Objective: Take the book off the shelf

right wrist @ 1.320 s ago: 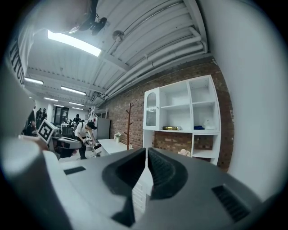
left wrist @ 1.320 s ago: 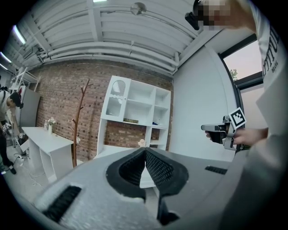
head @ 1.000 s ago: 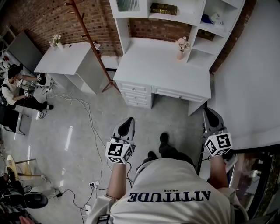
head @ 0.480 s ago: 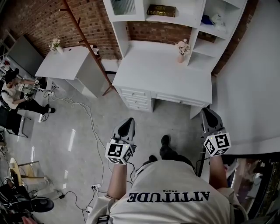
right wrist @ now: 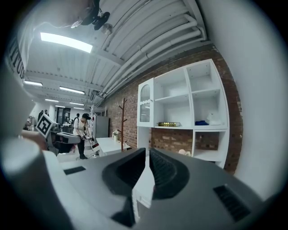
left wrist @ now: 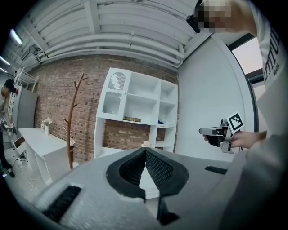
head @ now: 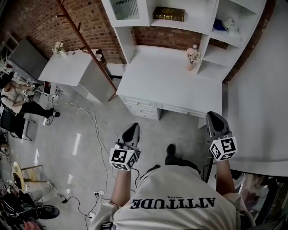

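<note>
While both the left gripper [head: 131, 129] and right gripper [head: 213, 118] are clenched empty, the book [head: 168, 13] lies flat along its shelf [head: 196, 19], far ahead, between them.

The left forearm [head: 119, 188] and right forearm [head: 223, 179] reach forward, well apart, on either side of the body. The left gripper [head: 131, 130] points ahead, jaws closed together on nothing. The right gripper [head: 215, 121] points the same way, jaws closed and empty too.
</note>
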{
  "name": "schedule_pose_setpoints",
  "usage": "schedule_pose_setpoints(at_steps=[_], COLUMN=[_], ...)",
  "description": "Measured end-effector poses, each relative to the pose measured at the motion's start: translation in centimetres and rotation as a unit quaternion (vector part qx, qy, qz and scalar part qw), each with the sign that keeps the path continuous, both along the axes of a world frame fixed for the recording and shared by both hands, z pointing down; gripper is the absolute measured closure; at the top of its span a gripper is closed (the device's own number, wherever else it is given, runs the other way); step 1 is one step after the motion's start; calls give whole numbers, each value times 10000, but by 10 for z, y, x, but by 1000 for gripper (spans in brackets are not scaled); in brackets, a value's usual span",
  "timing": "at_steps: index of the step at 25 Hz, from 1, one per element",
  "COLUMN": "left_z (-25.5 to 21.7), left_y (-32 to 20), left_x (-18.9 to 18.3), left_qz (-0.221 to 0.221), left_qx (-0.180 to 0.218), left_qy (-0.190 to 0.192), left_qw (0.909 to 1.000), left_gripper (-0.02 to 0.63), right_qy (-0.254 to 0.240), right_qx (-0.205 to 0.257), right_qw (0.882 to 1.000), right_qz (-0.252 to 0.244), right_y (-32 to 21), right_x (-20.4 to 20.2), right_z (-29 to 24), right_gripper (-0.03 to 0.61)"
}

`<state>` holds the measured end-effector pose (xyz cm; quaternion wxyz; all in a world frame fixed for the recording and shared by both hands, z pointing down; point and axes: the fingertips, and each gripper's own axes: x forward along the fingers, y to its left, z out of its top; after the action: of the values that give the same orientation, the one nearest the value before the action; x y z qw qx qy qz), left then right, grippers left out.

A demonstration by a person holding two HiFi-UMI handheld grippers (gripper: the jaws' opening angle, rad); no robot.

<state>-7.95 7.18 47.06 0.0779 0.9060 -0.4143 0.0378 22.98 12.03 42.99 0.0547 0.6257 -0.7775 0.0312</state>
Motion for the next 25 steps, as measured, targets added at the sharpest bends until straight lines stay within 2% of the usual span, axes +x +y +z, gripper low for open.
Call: schedule_pose_setpoints(at_steps=[9,17,25], left_z=[-3,-3,-3], left_y=[-59,-93,-117], left_x=[36,69,70], left_qz=[-149,-221,-421], left_qx=[77,81,-19], left_qy=[11,-95,-56], left_qw=[9999,9997,9991], left_gripper=[588,588,589], right_qy=[-65,-78,-124], right_qx=[25,-39,-71], right_qw=[9997,9993,9988], right_qz=[-231,-371,-464], right_y=[-73,-118,-143], right_x=[33,63,69], right_z=[5,10,13], right_gripper=[545,545,545])
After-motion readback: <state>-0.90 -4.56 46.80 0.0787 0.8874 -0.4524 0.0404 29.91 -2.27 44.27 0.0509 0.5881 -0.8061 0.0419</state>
